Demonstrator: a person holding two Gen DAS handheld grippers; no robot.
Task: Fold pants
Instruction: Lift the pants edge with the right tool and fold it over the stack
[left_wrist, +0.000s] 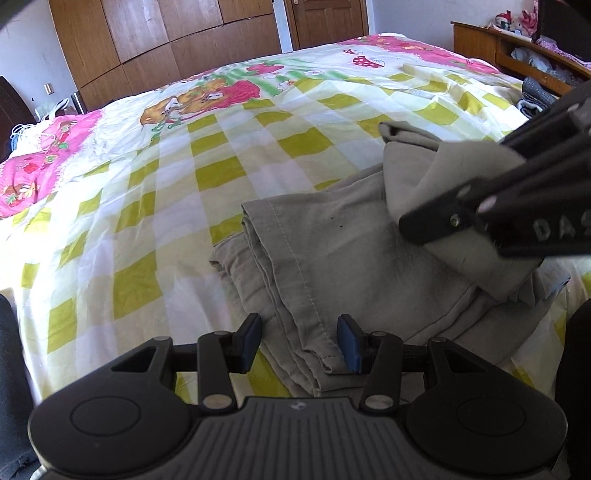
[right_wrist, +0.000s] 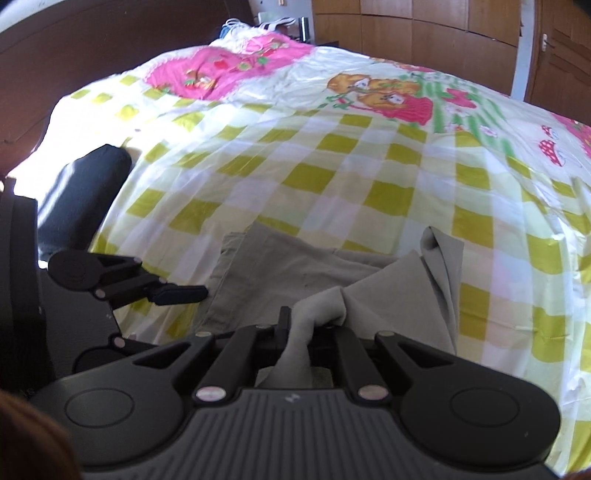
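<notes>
The grey pants (left_wrist: 332, 251) lay partly folded on the near side of the bed, on a bedsheet (left_wrist: 221, 155) with yellow-green checks and pink cartoon prints. The right gripper (right_wrist: 306, 325) was clenched on a bunch of the grey cloth and held it lifted above the rest. On its black body, in the left wrist view, the white letters "DAS" could be read before the edge cut the word. The left gripper (left_wrist: 300, 341) stood released, its blue pads (left_wrist: 351, 343) on both sides of a stitched hem. A wooden wardrobe (left_wrist: 166, 40) stood behind the bed.
</notes>
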